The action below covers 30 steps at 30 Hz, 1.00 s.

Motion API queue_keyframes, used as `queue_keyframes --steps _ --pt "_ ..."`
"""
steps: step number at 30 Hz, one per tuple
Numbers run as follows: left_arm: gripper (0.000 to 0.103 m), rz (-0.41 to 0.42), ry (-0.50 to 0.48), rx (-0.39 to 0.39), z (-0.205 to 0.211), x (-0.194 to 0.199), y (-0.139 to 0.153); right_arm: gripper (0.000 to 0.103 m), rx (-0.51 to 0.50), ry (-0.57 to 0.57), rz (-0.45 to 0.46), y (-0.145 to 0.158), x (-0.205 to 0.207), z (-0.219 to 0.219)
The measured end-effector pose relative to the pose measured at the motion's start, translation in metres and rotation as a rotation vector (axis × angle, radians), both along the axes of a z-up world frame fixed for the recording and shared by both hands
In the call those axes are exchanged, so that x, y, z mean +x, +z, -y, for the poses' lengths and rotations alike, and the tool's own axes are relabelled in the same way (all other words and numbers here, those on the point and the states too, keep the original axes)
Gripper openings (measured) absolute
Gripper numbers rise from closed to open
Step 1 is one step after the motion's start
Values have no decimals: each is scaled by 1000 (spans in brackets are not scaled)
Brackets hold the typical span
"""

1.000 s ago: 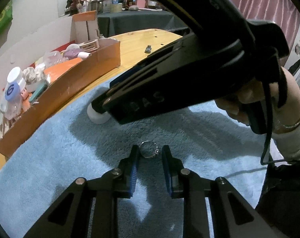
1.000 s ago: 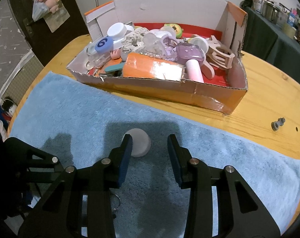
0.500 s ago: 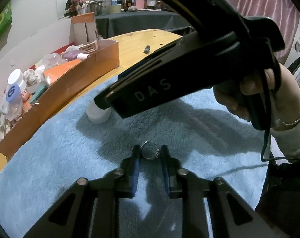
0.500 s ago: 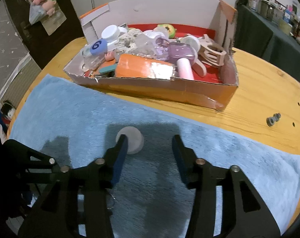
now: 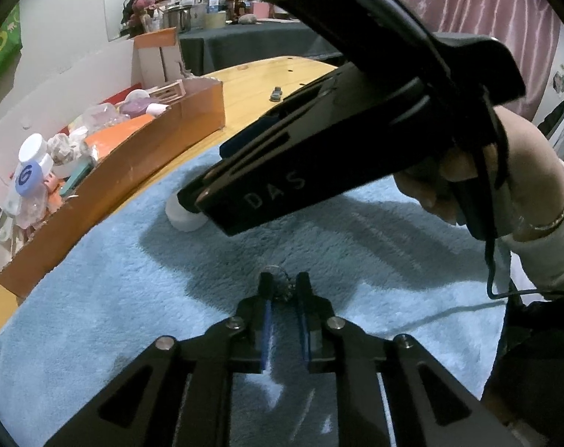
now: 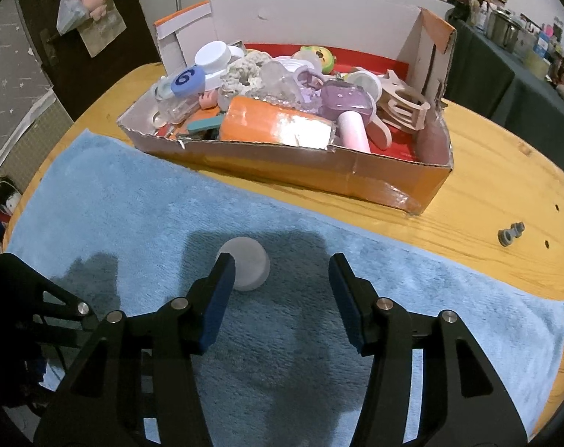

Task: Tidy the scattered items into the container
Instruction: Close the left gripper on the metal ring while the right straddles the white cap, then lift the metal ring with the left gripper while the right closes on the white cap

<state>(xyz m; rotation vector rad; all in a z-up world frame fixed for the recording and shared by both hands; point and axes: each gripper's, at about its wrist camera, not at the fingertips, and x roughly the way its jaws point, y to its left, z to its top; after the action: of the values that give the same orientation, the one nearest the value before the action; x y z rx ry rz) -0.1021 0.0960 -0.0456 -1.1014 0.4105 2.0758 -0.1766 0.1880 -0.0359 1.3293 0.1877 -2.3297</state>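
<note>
Metal ring [image 5: 280, 284] pinched in left claw [image 5: 282, 290], low over blue towel [image 5: 95, 316]; right claw [image 6: 280, 279] angled down, jaws apart beside white ball [image 6: 246, 268].

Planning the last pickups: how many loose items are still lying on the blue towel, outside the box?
2. A metal ring pinched in the left hand-held gripper, and a white round cap just ahead of the right hand-held gripper's open jaws. Anything under the grippers would be hidden.

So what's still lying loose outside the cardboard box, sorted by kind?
Metal ring, between the left gripper tips: 1
White round cap on the blue towel: 1
Small grey fitting on the wooden table: 1
Total: 3
</note>
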Motion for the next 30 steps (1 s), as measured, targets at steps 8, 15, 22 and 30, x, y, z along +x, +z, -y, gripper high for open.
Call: queue_keyframes --steps 8,15,22,30 --pt "31 -14 18 -15 6 -13 -1 51 -14 5 2 1 0 -2" --pt "32 -1 12 -16 2 -15 -2 51 -34 3 14 0 0 -3" --pt "22 23 10 4 2 -13 -2 51 -55 -20 18 1 -2 -11" --pt "22 16 13 5 -1 -6 1 51 -62 -24 20 1 -2 -15"
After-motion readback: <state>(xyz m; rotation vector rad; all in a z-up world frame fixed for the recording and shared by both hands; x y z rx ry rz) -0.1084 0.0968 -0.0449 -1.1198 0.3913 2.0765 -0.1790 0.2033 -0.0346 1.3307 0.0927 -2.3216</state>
